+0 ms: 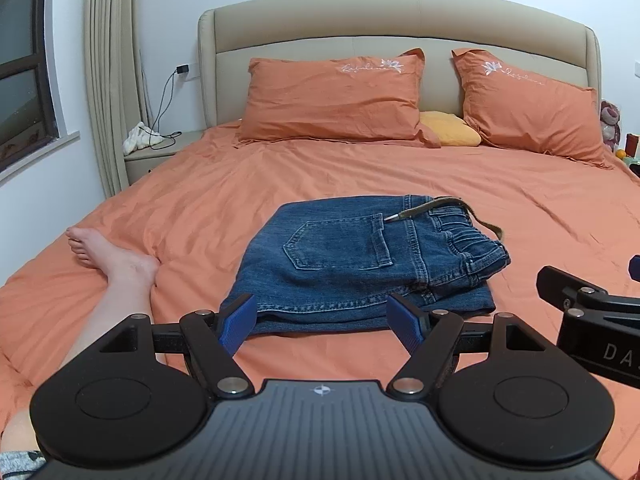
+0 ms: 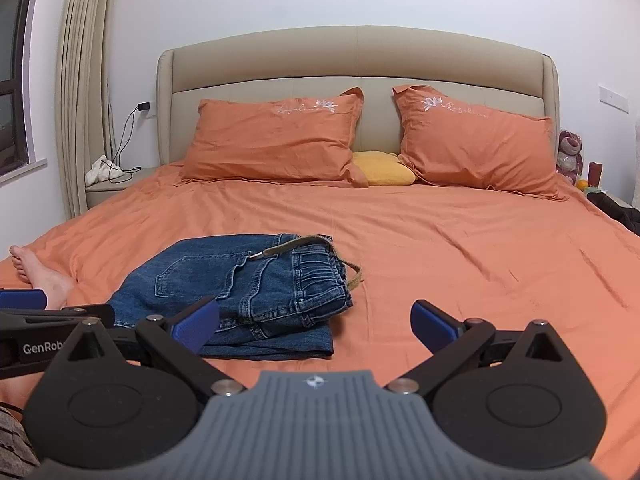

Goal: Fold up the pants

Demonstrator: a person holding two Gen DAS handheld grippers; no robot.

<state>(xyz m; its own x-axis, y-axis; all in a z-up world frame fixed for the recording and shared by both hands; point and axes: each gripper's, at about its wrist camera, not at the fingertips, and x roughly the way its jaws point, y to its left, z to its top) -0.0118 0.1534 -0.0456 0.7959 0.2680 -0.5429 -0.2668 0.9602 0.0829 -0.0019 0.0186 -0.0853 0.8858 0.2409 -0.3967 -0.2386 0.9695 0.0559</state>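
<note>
Orange bedding covers the bed [image 2: 460, 240] on which we work, with a beige headboard [image 2: 356, 64] behind. We count one pair of denim jeans [image 1: 352, 256], lying folded into a compact stack near the foot of the bed, back pocket uppermost, with one olive belt [image 1: 436, 204] threaded at the waistband. We judge the denim heavy, thick and pliant, not slippery; the layered near hem edge or the bunched waistband would offer the firmest hold. We count two orange pillows [image 2: 276, 140], one yellow cushion [image 2: 382, 168], and one bare foot [image 1: 108, 252] beside the jeans. Left gripper [image 1: 322, 322] hovers at the stack's near edge, jaws wide and empty. Right gripper [image 2: 316, 322] sits beside the stack's right corner, jaws wide and empty.
</note>
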